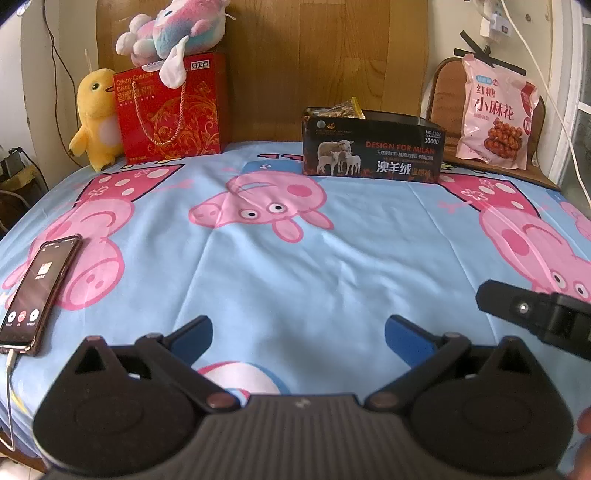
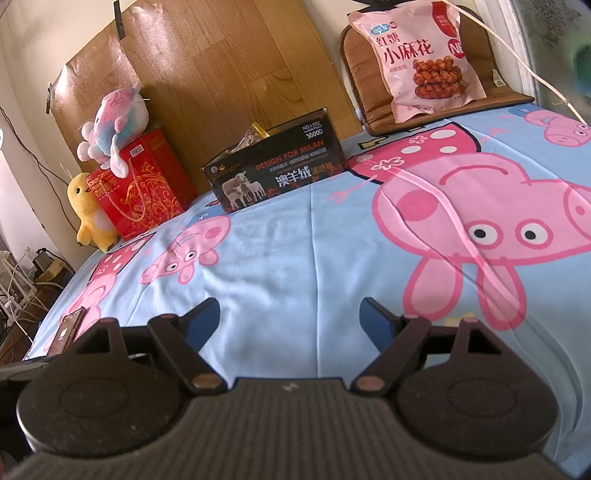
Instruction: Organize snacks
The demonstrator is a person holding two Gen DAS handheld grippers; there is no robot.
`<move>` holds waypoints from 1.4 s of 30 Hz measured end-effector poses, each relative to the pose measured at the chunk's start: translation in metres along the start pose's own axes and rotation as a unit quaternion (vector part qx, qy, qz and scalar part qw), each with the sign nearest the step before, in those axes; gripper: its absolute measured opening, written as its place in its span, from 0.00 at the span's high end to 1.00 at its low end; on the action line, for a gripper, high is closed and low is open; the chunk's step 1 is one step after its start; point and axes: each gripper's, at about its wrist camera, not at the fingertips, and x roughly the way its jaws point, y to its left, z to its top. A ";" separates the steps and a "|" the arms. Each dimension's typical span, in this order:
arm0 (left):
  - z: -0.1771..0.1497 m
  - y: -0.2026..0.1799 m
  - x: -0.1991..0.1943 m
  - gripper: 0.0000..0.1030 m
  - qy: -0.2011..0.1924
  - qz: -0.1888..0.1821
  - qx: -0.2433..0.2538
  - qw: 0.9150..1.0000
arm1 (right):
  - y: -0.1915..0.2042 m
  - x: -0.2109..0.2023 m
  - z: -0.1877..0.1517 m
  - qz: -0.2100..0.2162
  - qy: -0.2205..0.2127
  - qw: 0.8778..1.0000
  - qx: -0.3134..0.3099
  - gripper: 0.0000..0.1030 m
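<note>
A black open-topped box [image 1: 373, 147] printed with sheep stands at the far side of the bed, with snack packets [image 1: 343, 108] showing above its rim; it also shows in the right wrist view [image 2: 275, 170]. A pink snack bag [image 1: 493, 110] leans on a brown cushion at the back right, also in the right wrist view [image 2: 421, 59]. My left gripper [image 1: 298, 332] is open and empty, low over the sheet near the front. My right gripper [image 2: 291, 317] is open and empty too; one of its fingers [image 1: 517, 306] shows at the right of the left wrist view.
A red gift bag [image 1: 173, 110] stands at the back left with a pastel plush toy [image 1: 177, 29] on top and a yellow plush chick [image 1: 96, 114] beside it. A phone [image 1: 37, 291] on a cable lies at the left edge of the bed. A wooden board backs the bed.
</note>
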 end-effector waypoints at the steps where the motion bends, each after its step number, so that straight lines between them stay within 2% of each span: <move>1: 0.000 0.000 0.000 0.00 0.000 0.001 0.000 1.000 | 0.000 0.000 0.000 0.000 0.000 1.000 0.000 0.18; 8: 0.001 0.002 0.002 0.00 0.000 0.001 0.002 1.000 | 0.000 0.000 0.000 -0.001 0.000 1.000 0.000 0.18; 15: 0.009 0.013 0.007 0.00 0.006 0.009 -0.017 1.000 | 0.004 0.007 0.004 0.004 0.011 1.000 -0.012 0.18; 21: 0.005 0.008 0.008 0.00 0.014 0.003 -0.007 1.000 | 0.004 0.008 0.006 0.011 0.011 1.000 -0.013 0.18; 34: 0.023 0.037 0.012 0.00 0.005 0.044 -0.050 0.998 | 0.014 0.007 0.008 0.027 0.021 0.999 -0.040 0.18; 37: 0.021 0.039 0.007 0.00 -0.008 0.030 -0.055 0.998 | 0.012 -0.001 0.009 0.025 0.010 0.999 -0.039 0.18; 42: 0.014 0.029 0.008 0.00 0.001 0.006 -0.045 0.999 | 0.006 -0.006 0.002 0.028 0.016 0.999 -0.023 0.18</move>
